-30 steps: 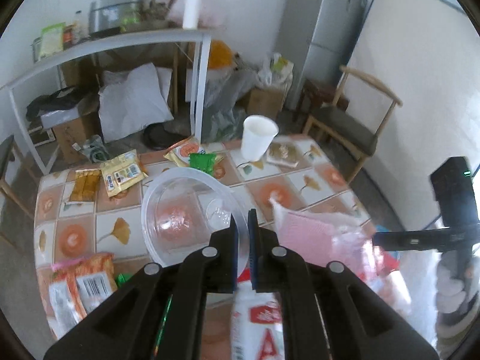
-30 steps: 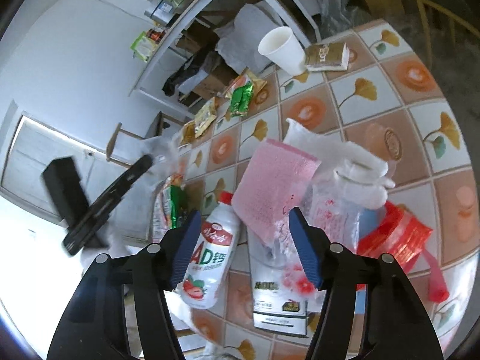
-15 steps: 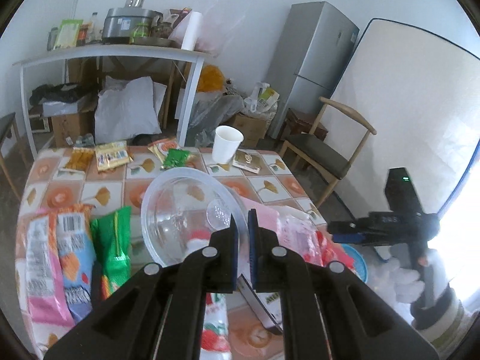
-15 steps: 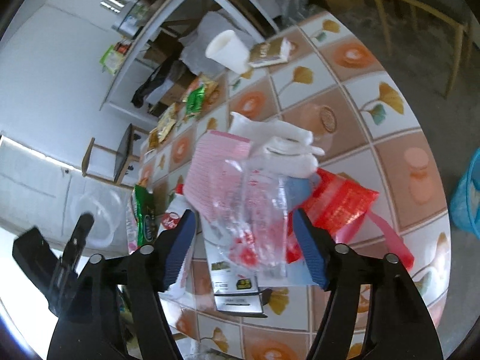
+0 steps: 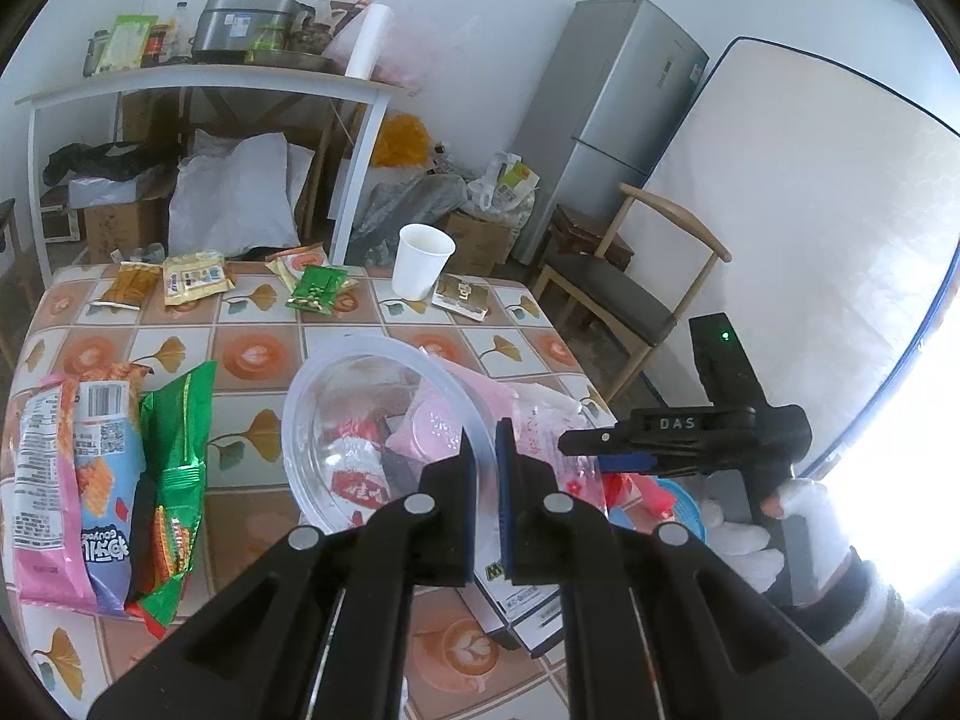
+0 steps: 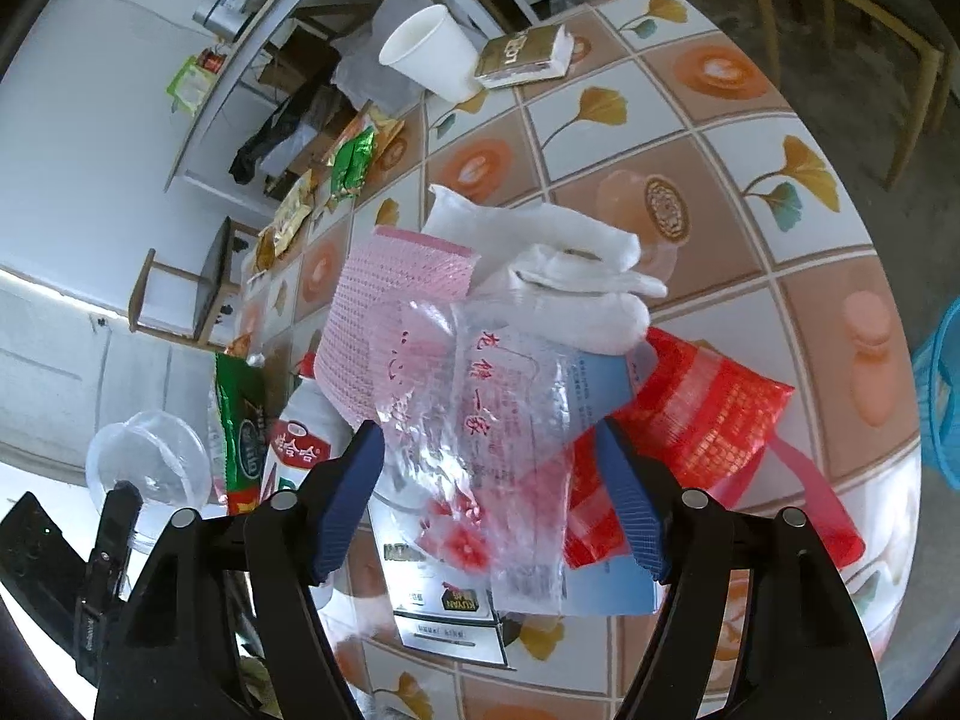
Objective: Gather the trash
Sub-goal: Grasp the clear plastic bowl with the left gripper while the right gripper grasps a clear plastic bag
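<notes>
Left gripper (image 5: 485, 456): its fingers are squeezing tight on the rim of a clear plastic bowl (image 5: 366, 420), lifting it over the table.
Right gripper (image 6: 489, 492): its jaws are standing apart and have just been closing a little; a clear crinkly bag (image 6: 480, 420) is lying between them, but the blue pads (image 6: 351, 498) are not pressing on it.
Table (image 5: 252, 354): it is wearing a tiled cloth with orange squares and yellow leaves.
Trash pile: it is sitting at the near edge of the table. The clear crinkly bag is showing red Chinese writing. A pink mesh sheet (image 6: 384, 300) and a white crumpled bag (image 6: 558, 276) are lying just behind it, and a red striped bag (image 6: 690, 402) is lying just to its right.
Box (image 6: 444, 606): it is lying under the clear crinkly bag, showing a label that reads "KUYAN".
Bottle (image 6: 300, 444): a white drink bottle with a red label is lying left of the pile.
Chip bags (image 5: 78, 480): they are lying at the table's left side.
Paper cup (image 5: 420, 261): it is standing at the far edge of the table, beside a small gold pack (image 5: 462, 297).
Writing: the right gripper, seen from the left camera, is showing "DAS" (image 5: 677, 423).
</notes>
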